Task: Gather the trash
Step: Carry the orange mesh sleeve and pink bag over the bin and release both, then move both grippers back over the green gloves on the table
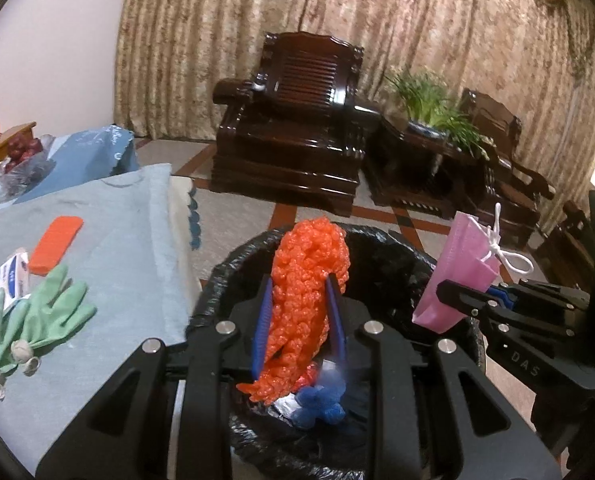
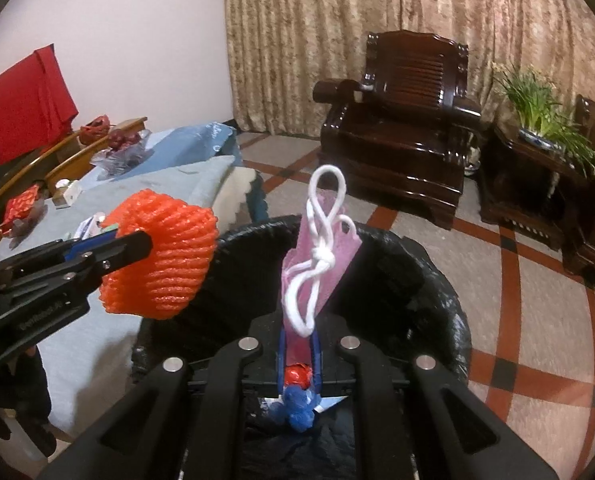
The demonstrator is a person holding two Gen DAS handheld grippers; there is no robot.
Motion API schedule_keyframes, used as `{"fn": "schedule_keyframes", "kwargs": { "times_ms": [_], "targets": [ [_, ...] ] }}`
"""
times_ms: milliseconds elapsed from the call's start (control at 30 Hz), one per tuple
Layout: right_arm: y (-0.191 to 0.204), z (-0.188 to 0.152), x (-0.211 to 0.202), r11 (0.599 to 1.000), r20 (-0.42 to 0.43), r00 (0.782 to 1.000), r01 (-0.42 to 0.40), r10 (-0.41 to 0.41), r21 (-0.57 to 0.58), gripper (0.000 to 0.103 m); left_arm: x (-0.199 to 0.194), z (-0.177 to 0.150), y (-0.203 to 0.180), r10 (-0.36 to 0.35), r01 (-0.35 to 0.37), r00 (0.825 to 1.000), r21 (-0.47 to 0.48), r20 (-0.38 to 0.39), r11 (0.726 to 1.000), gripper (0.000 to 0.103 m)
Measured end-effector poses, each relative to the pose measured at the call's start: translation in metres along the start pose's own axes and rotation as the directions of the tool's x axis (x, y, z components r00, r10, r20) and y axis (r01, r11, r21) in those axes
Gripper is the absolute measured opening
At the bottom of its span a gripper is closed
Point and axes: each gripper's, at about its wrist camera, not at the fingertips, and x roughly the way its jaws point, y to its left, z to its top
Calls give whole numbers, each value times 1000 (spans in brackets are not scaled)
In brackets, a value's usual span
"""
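My left gripper [image 1: 300,282] is shut on an orange foam fruit net [image 1: 309,280], which stands up between its blue pads over a bin lined with a black bag [image 1: 233,264]. In the right wrist view that net [image 2: 165,256] hangs at the bin's left rim [image 2: 417,252], with the left gripper [image 2: 139,246] reaching in from the left. My right gripper [image 2: 299,330] is shut on a pink face mask [image 2: 329,256] with knotted white loops, also above the bin; it shows as the mask [image 1: 461,264] in the right gripper [image 1: 447,294]. Blue and red crumpled scraps [image 2: 297,404] lie inside the bin.
A table under a light blue cloth [image 1: 129,248] stands left of the bin, bearing green gloves [image 1: 45,312], a flat orange piece [image 1: 55,244] and a small packet [image 1: 15,276]. A dark wooden armchair [image 1: 293,128] and a side table with a plant [image 1: 437,108] stand behind.
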Motion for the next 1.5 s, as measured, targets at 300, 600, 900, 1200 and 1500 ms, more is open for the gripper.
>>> {"fn": "schedule_keyframes", "kwargs": {
  "times_ms": [300,600,900,1200,1500],
  "targets": [
    [-4,-7,3,998,4,998,62,-62,-10,84,-8,-1,18,-22,23,999,-37,26,999,81],
    [12,4,-9,999,57,998,29,-27,-30,92,-46,2,50,71,-65,994,-69,86,996,86],
    [64,19,-9,995,105,992,-64,72,-81,97,-105,-10,111,268,-249,956,-153,122,956,91],
    [137,28,10,969,88,974,-193,208,-155,97,-151,-34,180,455,-420,885,-257,96,870,91],
    [209,33,48,938,43,955,-278,293,-205,97,-165,-56,227,545,-512,837,-294,39,807,91]
  ]
}}
